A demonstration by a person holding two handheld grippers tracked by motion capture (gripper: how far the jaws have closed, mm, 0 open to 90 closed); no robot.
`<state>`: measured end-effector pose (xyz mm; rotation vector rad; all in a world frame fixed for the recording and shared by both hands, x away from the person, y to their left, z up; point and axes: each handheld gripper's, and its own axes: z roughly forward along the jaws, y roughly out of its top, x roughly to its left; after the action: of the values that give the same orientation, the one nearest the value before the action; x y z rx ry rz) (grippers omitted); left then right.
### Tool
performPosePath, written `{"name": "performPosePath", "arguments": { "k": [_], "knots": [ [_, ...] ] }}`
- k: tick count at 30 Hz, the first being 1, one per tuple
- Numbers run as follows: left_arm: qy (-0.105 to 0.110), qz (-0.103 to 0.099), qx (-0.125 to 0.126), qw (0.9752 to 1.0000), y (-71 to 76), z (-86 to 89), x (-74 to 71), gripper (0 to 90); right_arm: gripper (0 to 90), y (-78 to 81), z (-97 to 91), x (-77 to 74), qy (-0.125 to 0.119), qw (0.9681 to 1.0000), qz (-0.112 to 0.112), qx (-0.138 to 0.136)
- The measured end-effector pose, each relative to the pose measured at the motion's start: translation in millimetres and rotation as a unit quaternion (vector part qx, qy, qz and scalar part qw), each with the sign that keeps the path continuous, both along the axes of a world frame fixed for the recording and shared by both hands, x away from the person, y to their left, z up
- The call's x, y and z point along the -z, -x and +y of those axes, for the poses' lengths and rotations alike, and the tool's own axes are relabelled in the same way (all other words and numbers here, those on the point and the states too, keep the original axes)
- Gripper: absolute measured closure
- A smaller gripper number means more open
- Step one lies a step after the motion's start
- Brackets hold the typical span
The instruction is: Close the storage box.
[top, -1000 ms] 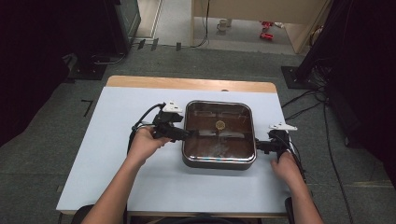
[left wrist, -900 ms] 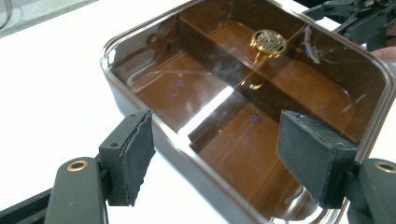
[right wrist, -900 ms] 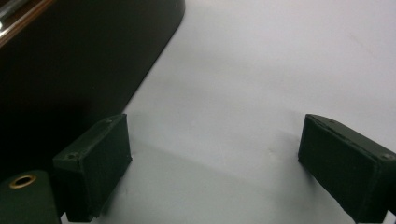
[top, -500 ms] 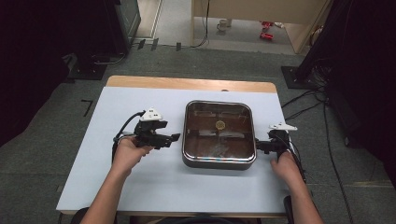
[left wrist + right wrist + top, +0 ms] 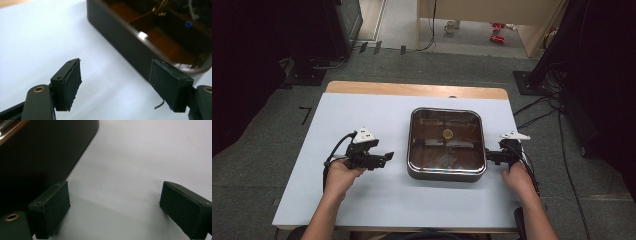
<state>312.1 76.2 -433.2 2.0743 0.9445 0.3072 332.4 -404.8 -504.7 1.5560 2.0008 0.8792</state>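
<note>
A square dark pan (image 5: 446, 174) with a brown glass lid stands on the white table (image 5: 362, 120), right of centre. My left gripper (image 5: 388, 156) hovers a short way left of the pan, pointing at it. In the left gripper view this gripper (image 5: 117, 75) is open; its jaws have just been opening, with bare table between them and the pan's side wall (image 5: 120, 42) beyond. My right gripper (image 5: 487, 157) sits at the pan's right side. The right gripper view shows it (image 5: 115, 195) open over the table, with the pan wall (image 5: 42, 152) beside its left jaw.
A wooden strip (image 5: 412, 90) runs along the table's far edge. Dark equipment stands on the floor at the far left (image 5: 327, 30), and cables (image 5: 537, 112) trail across the floor on the right. White table surface lies left of and in front of the pan.
My left gripper has pulled away from the pan's left edge, moving left and a little toward the person. The right gripper and the pan have stayed where they were.
</note>
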Motion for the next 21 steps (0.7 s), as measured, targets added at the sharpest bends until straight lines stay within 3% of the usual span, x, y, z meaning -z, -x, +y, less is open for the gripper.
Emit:
{"name": "performPosePath", "arguments": {
  "k": [4, 13, 18, 21],
  "knots": [
    [-0.015, -0.014, -0.006, 0.9998, 8.1, 5.9, 11.4, 22.6, 8.6, -0.1, 0.0, 0.0, 0.0, 1.0, 0.0, 0.0],
    [-0.011, -0.012, -0.017, 0.9997, 17.4, 12.1, 36.6, 21.9, 8.6, 0.0, 0.1, 0.0, -0.001, 1.0, 0.0, 0.001],
    [-0.041, -0.008, -0.013, 0.9991, 17.4, 7.3, 48.4, 21.4, 8.6, 0.0, 0.1, 0.0, 0.0, 1.0, 0.0, 0.0],
    [-0.046, 0.003, -0.015, 0.9988, 15.5, 6.5, 53.5, 21.4, 8.7, 0.0, 0.1, 0.0, 0.0, 1.0, 0.0, 0.0]
  ]
}}
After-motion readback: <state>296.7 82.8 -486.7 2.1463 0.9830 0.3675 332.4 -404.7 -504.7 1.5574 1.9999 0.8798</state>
